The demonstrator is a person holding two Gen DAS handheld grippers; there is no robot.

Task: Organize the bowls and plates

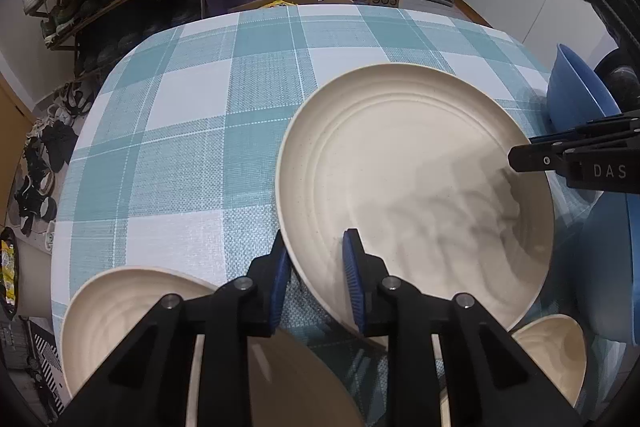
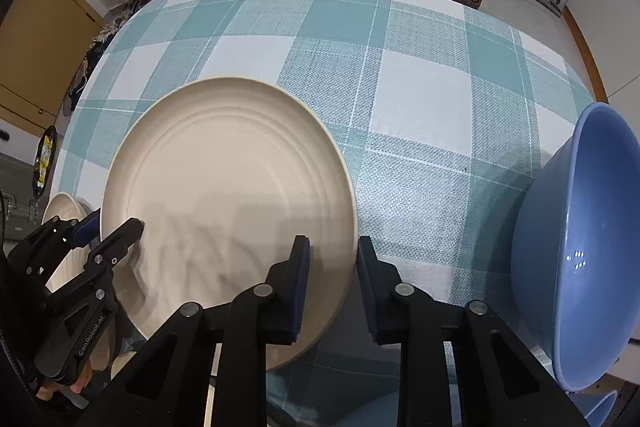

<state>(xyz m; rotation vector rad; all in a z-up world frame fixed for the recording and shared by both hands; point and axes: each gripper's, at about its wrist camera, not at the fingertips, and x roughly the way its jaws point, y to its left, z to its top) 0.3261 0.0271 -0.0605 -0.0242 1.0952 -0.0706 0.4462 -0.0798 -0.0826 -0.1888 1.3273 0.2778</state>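
The big round cream plate (image 1: pixel 400 163), ringed with smooth ridges, lies on the checked woven surface (image 1: pixel 192 99). The left gripper (image 1: pixel 316 275) and right gripper (image 2: pixel 334 287) each pinch its rim with closed fingers. A shiny blue bowl (image 2: pixel 580 247) is cut off at the edge.

Cream plates: three, one large plate (image 1: pixel 400 163) between the grippers, two (image 1: pixel 120 311) (image 1: pixel 556 351) near the left gripper. Blue bowls: two, one (image 2: pixel 580 247) right of the right gripper, another (image 2: pixel 604 407) below it.

A desk (image 2: pixel 420 99) under a teal-and-white checked cloth carries the crockery. A large cream ribbed plate (image 2: pixel 232 187) has its rim between both pairs of jaws. A blue bowl (image 2: pixel 580 247) stands right of the right jaws, and a second cream plate (image 1: pixel 120 307) lies left of the left jaws.
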